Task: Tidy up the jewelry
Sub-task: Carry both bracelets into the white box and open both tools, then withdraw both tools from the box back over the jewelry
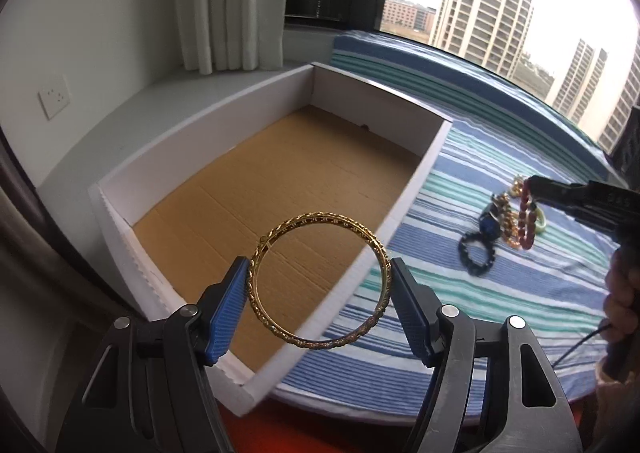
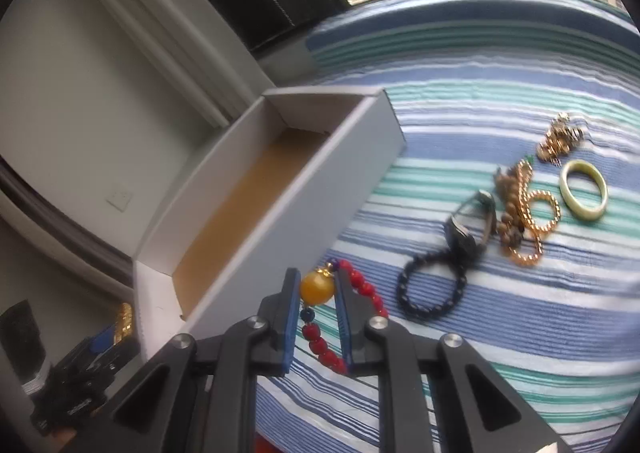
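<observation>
My left gripper (image 1: 318, 281) is shut on a gold bangle (image 1: 376, 245), holding it across its width above the near right wall of the white box (image 1: 200, 121) with a brown cardboard floor. My right gripper (image 2: 318, 295) is shut on the amber bead (image 2: 317, 286) of a red bead bracelet (image 2: 362, 285), lifted above the striped cloth (image 2: 480, 93) beside the box (image 2: 304, 189). It also shows in the left wrist view (image 1: 527, 186) with the red bracelet (image 1: 525, 221) hanging from it over the jewelry pile.
On the cloth lie a black bead bracelet (image 2: 430, 291), a dark watch (image 2: 466, 233), gold chains (image 2: 532, 213), a pale green bangle (image 2: 583, 189) and a gold cluster (image 2: 558, 139). The box is empty. A window is behind, a curtain (image 1: 228, 1) at the left.
</observation>
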A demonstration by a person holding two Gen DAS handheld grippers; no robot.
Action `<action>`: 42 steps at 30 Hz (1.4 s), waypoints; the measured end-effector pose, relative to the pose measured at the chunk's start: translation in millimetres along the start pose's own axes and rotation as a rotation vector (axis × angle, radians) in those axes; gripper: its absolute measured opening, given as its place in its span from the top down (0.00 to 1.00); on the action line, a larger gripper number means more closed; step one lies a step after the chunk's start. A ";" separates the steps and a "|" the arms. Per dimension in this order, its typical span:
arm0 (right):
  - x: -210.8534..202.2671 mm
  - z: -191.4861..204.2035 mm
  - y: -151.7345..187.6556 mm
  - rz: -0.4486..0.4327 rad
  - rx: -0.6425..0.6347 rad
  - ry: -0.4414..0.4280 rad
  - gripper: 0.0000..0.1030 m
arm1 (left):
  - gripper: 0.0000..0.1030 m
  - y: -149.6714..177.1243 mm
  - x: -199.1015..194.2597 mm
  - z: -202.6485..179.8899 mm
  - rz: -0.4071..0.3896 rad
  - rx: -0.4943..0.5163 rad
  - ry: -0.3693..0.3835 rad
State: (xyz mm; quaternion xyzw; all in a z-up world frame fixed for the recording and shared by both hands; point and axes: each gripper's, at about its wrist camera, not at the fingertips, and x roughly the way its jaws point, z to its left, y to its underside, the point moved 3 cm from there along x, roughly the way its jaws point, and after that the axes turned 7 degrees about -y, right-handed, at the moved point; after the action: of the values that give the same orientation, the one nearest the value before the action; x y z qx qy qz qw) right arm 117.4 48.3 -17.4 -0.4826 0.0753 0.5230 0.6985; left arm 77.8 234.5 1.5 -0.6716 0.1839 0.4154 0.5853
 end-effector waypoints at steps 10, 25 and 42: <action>72.3 87.4 -33.3 0.097 -0.180 -0.097 0.83 | 0.32 0.6 66.6 43.4 0.107 -0.107 -0.111; 169.9 100.2 11.9 0.282 -0.446 0.141 0.39 | 0.05 -3.1 63.6 58.1 -0.003 -0.142 -0.196; 151.3 97.6 25.7 0.240 -0.446 0.129 0.39 | 0.05 16.5 67.9 39.4 0.014 -0.041 -0.280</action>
State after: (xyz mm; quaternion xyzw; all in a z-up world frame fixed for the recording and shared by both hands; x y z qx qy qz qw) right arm 124.6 221.0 -73.9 -0.6448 0.0592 0.5737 0.5016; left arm 92.0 283.7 -60.2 -0.6175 0.0967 0.5129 0.5884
